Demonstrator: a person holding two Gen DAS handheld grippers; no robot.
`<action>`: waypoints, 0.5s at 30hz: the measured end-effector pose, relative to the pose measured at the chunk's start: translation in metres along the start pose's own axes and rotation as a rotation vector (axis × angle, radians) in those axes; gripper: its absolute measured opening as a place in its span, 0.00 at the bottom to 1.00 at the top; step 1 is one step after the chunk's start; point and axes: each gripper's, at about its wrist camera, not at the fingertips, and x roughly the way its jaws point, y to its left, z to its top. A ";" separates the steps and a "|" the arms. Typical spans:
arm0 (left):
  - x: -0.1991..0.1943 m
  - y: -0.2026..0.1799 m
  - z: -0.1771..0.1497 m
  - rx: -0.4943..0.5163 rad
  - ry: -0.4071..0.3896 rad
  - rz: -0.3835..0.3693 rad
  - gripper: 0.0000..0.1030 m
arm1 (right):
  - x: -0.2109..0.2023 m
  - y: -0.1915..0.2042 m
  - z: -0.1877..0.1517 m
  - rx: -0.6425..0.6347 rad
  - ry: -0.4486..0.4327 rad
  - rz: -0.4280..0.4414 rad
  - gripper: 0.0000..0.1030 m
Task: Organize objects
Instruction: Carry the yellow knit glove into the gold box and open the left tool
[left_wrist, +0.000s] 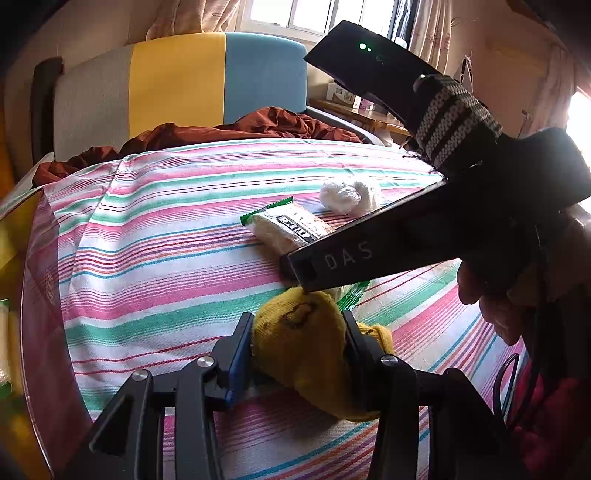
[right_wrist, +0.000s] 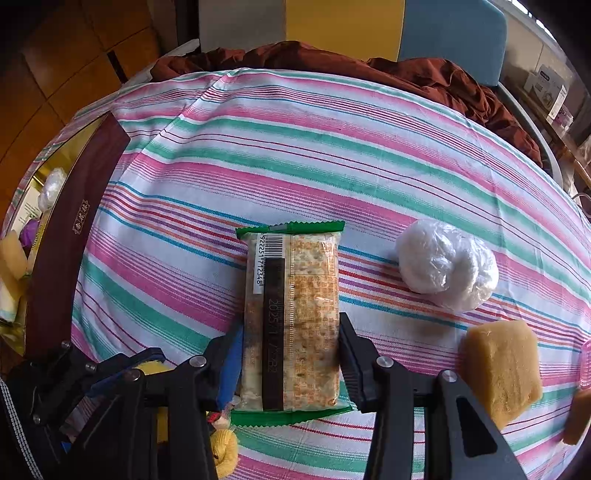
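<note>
My left gripper (left_wrist: 295, 343) has its fingers clamped on the yellow sock (left_wrist: 314, 354), low over the striped tabletop (left_wrist: 166, 229). My right gripper (right_wrist: 291, 354) has its fingers pressed on both sides of the cracker pack (right_wrist: 295, 314), which lies flat mid-tabletop. The white plastic bundle (right_wrist: 447, 269) sits right of the pack and the tan block (right_wrist: 502, 369) nearer right. The maroon box (right_wrist: 62, 243) is well left of it.

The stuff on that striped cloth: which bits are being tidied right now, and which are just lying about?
Being handled:
- yellow sock, gripped by the left gripper
- cracker packet, gripped by the right gripper
- dark red box, already holding items

Lying about:
- white plastic-wrapped bundle
- tan block
- brown fabric
</note>
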 end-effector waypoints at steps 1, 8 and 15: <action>0.000 0.000 0.000 0.000 0.002 0.002 0.46 | 0.000 0.000 0.000 -0.002 -0.001 0.000 0.45; -0.012 0.002 0.002 -0.030 0.038 0.027 0.41 | 0.000 0.001 0.000 -0.012 -0.009 -0.007 0.45; -0.050 0.010 0.003 -0.058 0.016 0.021 0.39 | -0.002 0.004 -0.001 -0.031 -0.015 -0.027 0.45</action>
